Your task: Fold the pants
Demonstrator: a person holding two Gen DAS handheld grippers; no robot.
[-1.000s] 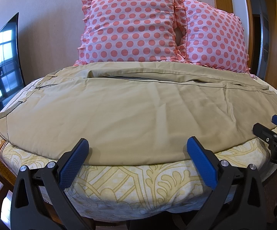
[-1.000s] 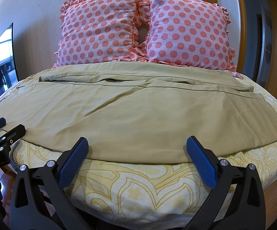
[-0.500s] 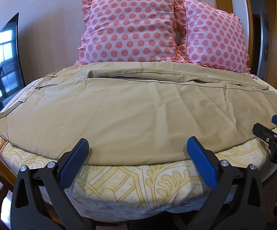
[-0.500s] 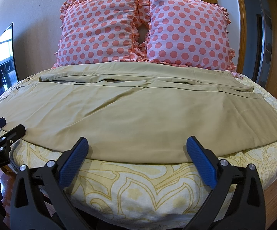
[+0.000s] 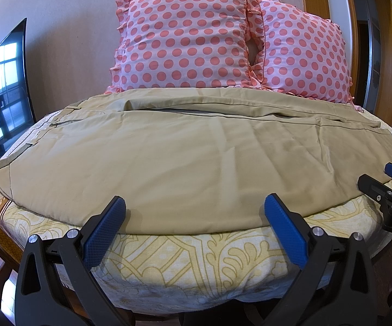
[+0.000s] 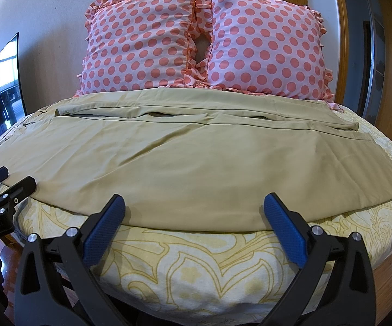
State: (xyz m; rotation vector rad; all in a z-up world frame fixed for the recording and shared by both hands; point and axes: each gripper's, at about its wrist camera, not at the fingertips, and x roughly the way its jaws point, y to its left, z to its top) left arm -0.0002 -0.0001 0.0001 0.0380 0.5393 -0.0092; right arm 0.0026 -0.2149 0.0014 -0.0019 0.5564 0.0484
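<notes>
Tan pants [image 5: 185, 157] lie spread flat across the bed, waistband at the left, legs running to the right; they also show in the right wrist view [image 6: 179, 163]. My left gripper [image 5: 194, 212] is open and empty, just short of the pants' near edge. My right gripper [image 6: 193, 212] is open and empty too, at the same near edge further right. The right gripper shows at the right edge of the left wrist view [image 5: 372, 179], and the left gripper at the left edge of the right wrist view [image 6: 8, 179].
The bed [image 5: 196, 266] has a yellow patterned cover. Two pink polka-dot pillows [image 5: 185, 40] [image 6: 264, 46] stand against the back wall. A dark TV screen [image 5: 3, 81] stands at the left. A wooden door frame [image 6: 348, 40] is at the right.
</notes>
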